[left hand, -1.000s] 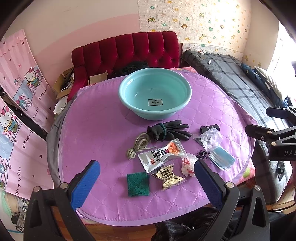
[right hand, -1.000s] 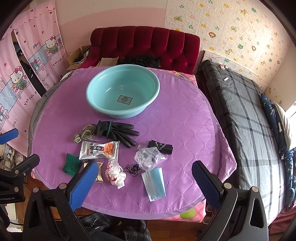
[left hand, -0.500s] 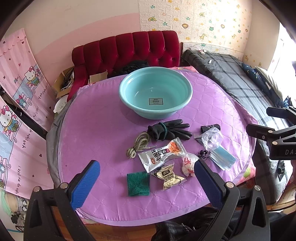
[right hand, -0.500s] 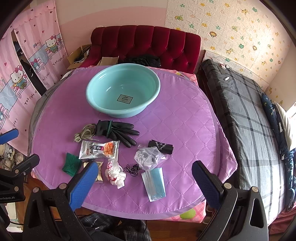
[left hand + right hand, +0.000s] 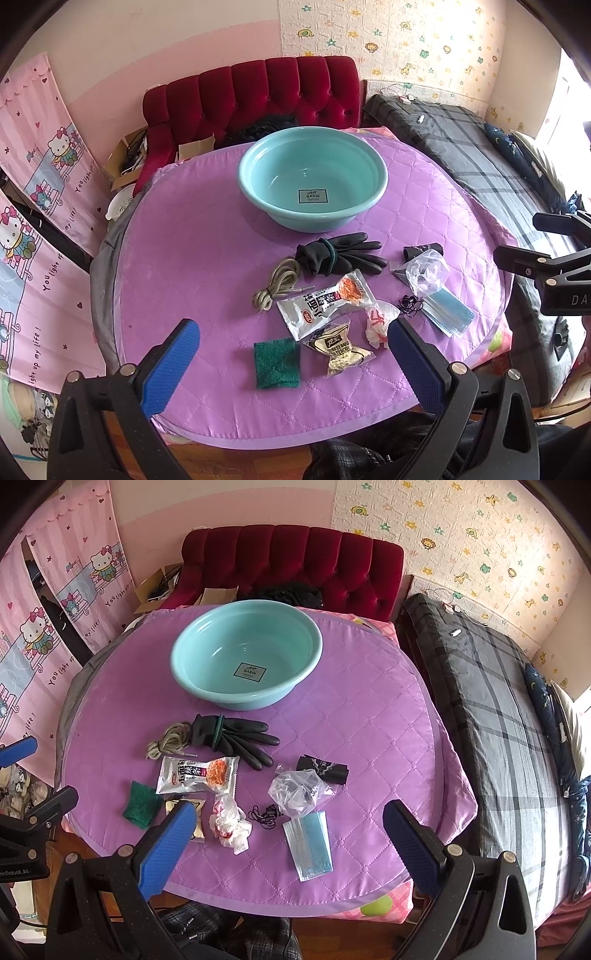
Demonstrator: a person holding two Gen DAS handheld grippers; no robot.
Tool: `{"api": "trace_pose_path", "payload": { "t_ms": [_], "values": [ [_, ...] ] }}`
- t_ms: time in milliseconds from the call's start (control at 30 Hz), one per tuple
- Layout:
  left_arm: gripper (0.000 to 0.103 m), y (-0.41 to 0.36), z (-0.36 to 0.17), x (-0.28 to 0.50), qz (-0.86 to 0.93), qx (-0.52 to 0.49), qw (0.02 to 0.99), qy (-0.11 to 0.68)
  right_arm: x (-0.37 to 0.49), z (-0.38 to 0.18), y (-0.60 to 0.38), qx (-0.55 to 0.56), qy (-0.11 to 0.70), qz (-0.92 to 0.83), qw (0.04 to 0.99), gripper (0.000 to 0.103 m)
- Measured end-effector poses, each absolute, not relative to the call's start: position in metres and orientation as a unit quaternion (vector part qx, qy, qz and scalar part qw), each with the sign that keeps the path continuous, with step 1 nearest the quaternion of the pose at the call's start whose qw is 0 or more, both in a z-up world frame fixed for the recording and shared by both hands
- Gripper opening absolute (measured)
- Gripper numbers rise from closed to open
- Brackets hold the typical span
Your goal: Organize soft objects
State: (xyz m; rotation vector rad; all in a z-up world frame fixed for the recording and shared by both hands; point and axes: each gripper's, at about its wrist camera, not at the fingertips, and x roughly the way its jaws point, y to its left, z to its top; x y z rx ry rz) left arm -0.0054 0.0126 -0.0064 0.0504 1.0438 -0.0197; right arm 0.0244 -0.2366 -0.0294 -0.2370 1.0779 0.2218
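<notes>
I hold two grippers above the near edge of the round table (image 5: pixel 192 236), and nothing is in them. My left gripper (image 5: pixel 291 363) has its jaws wide apart. My right gripper (image 5: pixel 290 843) has its jaws wide apart too.

The soft things lie in a bunch near the near edge. The teal basin (image 5: pixel 313 218) sits toward the far edge, with nothing in it. I think the soft things should go in there.

The black gloves (image 5: pixel 338 254) lie just in front of the basin. They look floppy and light, so I would pinch them at the banded cuff. The coiled cord (image 5: pixel 275 286) lies beside them and may come loose if I grab one strand. The green scrub pad (image 5: pixel 276 363) is closest to my left gripper. It looks springy and easy to pinch by an edge. The noodle packet (image 5: pixel 325 302) and the gold packet (image 5: pixel 340 349) look slick and crinkly. The crumpled wrapper (image 5: pixel 229 823) is very light. The clear bag (image 5: pixel 299 794) looks slippery, and the face masks (image 5: pixel 308 843) lie flat, so an edge is the best place to grab.
</notes>
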Motion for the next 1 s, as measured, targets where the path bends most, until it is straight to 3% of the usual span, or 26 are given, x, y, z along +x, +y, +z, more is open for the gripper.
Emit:
{"api": "trace_pose_path", "payload": {
  "t_ms": [600,1000],
  "values": [
    [0.103,0.034,-0.039,-0.002,-0.01,-0.003,0.855,0.518,0.039,-0.059,-0.251,-0.125,0.531,0.105,0.832,0.103],
    [0.103,0.048,-0.091,-0.008,0.003,-0.009,0.839,0.544,0.049,-0.13,-0.27,-0.127,0.563,0.113,0.808,0.103]
  ]
}}
